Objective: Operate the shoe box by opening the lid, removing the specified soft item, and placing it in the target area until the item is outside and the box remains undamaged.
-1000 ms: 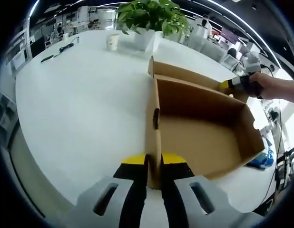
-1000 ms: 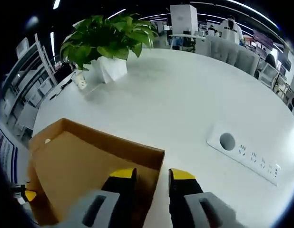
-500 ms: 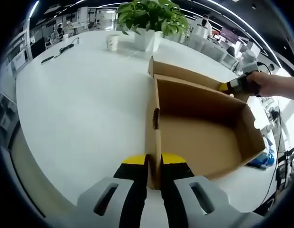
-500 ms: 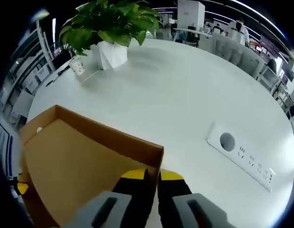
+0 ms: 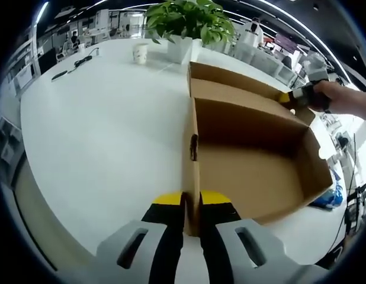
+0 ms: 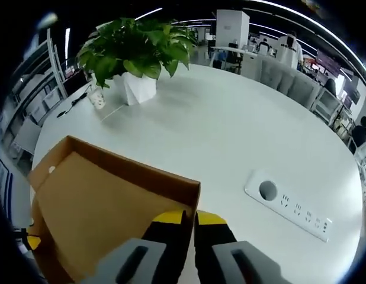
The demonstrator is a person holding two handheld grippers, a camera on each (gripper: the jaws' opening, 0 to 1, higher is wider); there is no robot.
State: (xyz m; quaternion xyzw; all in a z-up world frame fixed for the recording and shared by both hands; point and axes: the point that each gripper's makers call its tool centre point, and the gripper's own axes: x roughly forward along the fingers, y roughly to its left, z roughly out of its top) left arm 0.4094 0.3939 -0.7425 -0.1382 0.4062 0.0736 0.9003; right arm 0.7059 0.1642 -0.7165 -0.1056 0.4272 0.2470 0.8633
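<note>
An open brown cardboard shoe box (image 5: 254, 171) lies on a white table (image 5: 94, 130). Its inside shows bare cardboard, with no soft item to be seen in it. My left gripper (image 5: 192, 201) is shut on the box's near side wall. At the far corner, the right gripper (image 5: 292, 99), held by a person's hand (image 5: 343, 100), pinches the raised lid (image 5: 230, 89). In the right gripper view, my right gripper (image 6: 190, 218) is shut on the lid's (image 6: 100, 201) corner edge, and the lid spreads out to its left.
A potted green plant (image 5: 186, 23) and a paper cup (image 5: 140, 53) stand at the table's far side, and the plant (image 6: 132, 53) appears again in the right gripper view. A white power strip (image 6: 286, 204) lies on the table to the right of the lid. Office desks and chairs stand beyond.
My right gripper went from open around the lid's edge to shut on it, and the lid has since risen a little. The left gripper kept its hold on the box wall.
</note>
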